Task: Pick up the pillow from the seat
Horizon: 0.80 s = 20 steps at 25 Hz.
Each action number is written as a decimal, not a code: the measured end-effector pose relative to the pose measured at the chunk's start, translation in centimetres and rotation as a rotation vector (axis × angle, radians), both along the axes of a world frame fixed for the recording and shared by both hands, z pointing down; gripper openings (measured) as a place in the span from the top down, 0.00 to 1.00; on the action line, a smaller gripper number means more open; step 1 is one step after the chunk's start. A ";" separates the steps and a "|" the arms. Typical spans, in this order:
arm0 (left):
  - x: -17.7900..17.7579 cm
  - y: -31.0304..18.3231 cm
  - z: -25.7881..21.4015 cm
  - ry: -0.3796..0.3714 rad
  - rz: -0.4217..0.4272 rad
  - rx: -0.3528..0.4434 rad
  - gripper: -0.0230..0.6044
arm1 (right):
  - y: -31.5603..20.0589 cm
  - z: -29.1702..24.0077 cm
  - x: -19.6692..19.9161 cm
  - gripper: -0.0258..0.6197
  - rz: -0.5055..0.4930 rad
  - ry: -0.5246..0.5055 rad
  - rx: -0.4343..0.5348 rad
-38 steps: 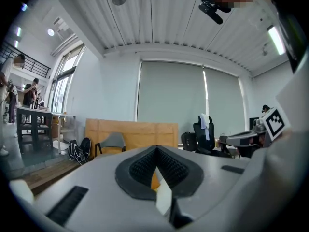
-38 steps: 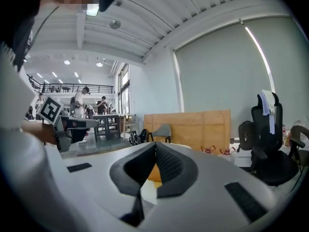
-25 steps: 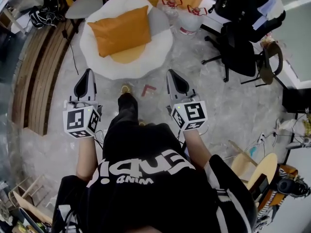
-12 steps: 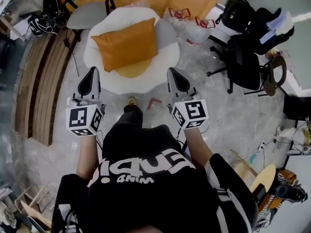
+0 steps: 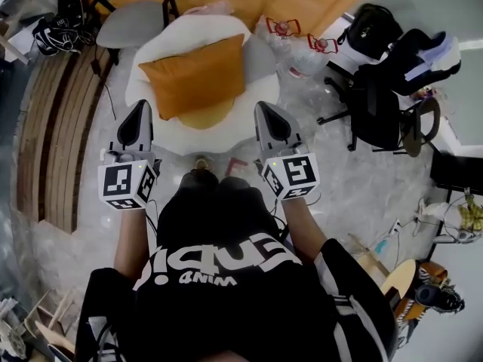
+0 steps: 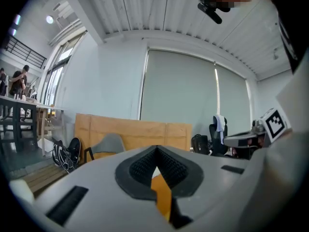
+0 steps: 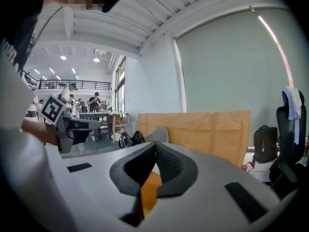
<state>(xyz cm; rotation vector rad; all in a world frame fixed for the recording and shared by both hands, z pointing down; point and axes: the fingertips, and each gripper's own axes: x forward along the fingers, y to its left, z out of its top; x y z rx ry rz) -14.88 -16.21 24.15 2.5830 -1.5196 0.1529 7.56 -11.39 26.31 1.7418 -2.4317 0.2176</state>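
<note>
Two grey hand-held tools, the left gripper (image 5: 140, 114) and the right gripper (image 5: 268, 115), reach forward side by side on outstretched forearms, nearly level. Both have their jaws pressed together, empty. Just ahead, the orange square fabric pillow (image 5: 198, 74) lies on the white round padded seat (image 5: 219, 30).

Pillow (image 5: 198, 78): plain orange. Seat (image 5: 170, 136): white, grey inner patch.
Left hand-held gripper (image 5: 140, 105) and right hand-held gripper (image 5: 264, 108): grey bodies, black pads; white cubes with black square markers.
Floor (image 5: 362, 179): grey, marbled.
Shirt (image 5: 226, 277): black, white lettering.
Office chair (image 5: 373, 96): black.
</note>
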 end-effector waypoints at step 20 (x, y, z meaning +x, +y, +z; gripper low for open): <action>2.1 -7.9 4.1 -0.013 -0.044 -0.104 0.95 | -10.1 1.6 2.9 0.93 0.002 0.004 0.013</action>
